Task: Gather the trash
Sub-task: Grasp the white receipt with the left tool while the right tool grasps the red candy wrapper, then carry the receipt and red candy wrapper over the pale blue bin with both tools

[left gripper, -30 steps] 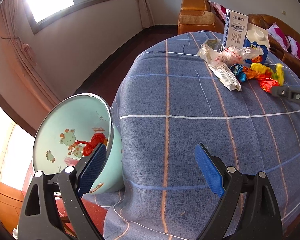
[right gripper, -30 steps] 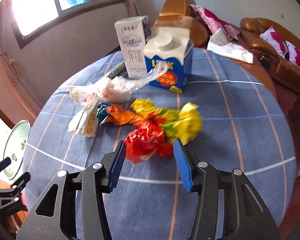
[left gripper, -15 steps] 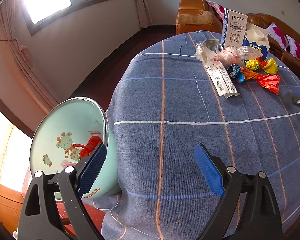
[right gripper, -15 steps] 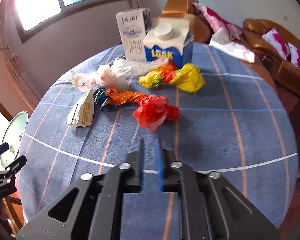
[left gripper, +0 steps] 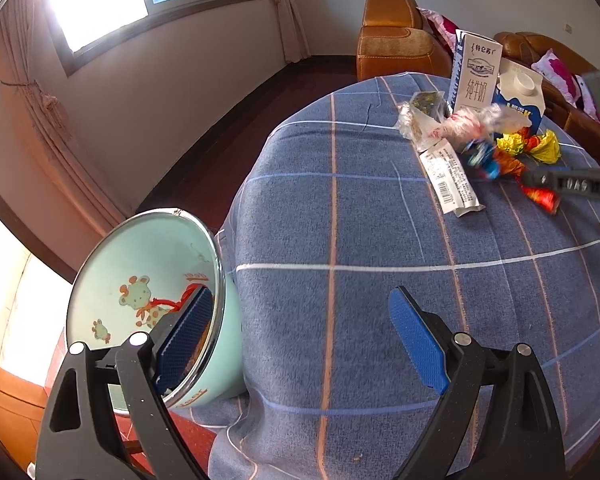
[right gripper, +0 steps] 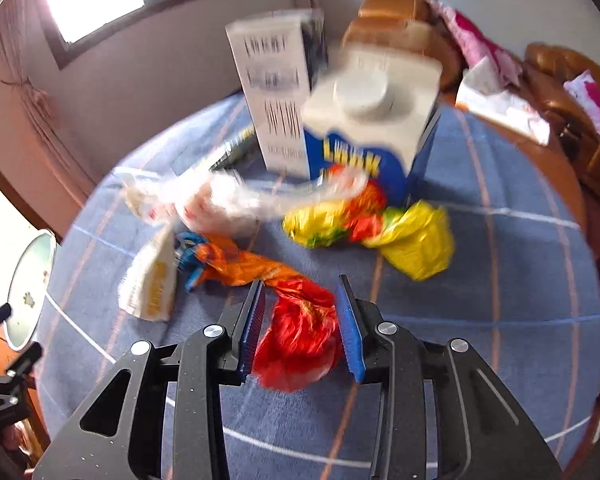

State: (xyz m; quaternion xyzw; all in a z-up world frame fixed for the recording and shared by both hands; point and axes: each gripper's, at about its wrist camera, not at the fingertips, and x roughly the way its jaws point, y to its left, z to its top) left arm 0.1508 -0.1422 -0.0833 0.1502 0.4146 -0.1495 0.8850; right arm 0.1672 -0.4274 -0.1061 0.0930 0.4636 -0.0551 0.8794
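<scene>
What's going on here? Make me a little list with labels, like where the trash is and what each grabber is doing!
Table: round, with a blue checked cloth
Trash pile: wrappers, bags and two cartons on the far side
Right gripper: open, pads on both sides of the red wrapper
Left gripper: open, holding nothing
Bin: mint green, beside the table edge, something red inside
Behind the red wrapper: yellow wrapper, blue carton

Checked tablecloth [left gripper: 332, 220], sofa [left gripper: 396, 40], perhaps cushions [left gripper: 560, 70]
</scene>
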